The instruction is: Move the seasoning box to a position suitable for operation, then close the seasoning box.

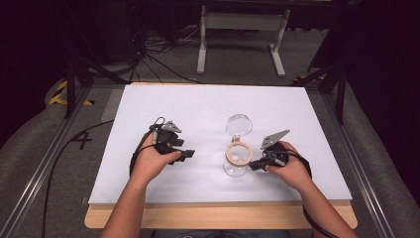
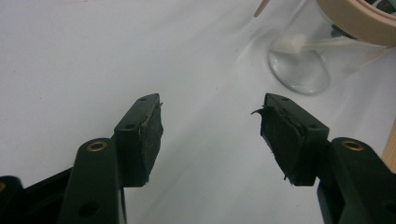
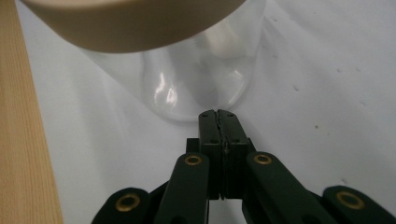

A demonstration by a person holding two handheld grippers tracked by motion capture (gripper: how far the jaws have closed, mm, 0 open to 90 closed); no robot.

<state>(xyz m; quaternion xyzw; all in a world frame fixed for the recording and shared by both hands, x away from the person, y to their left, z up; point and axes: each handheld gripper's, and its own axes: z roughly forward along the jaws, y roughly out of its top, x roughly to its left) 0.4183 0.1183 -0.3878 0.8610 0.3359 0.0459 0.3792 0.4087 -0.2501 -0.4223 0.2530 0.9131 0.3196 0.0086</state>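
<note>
A white sheet (image 1: 208, 109) covers a wooden table (image 1: 223, 215), and on it, near the front edge, stands a clear glass jar (image 1: 237, 159) with a tan wooden rim; its round clear lid (image 1: 239, 124) lies flat on the sheet just behind it. In the left gripper view a cotton swab (image 2: 299, 44) with a white tip shows inside the jar, lying against the glass. The left gripper (image 1: 187, 154), held in the person's left hand (image 1: 154, 161), sits to the left of the jar and apart from it, its jaws spread wide with nothing between them. The right gripper (image 1: 253, 165), held in the right hand (image 1: 289, 168), points at the jar from its right side; its jaws are pressed fully together, empty, with their tips just beside the jar's base.
</note>
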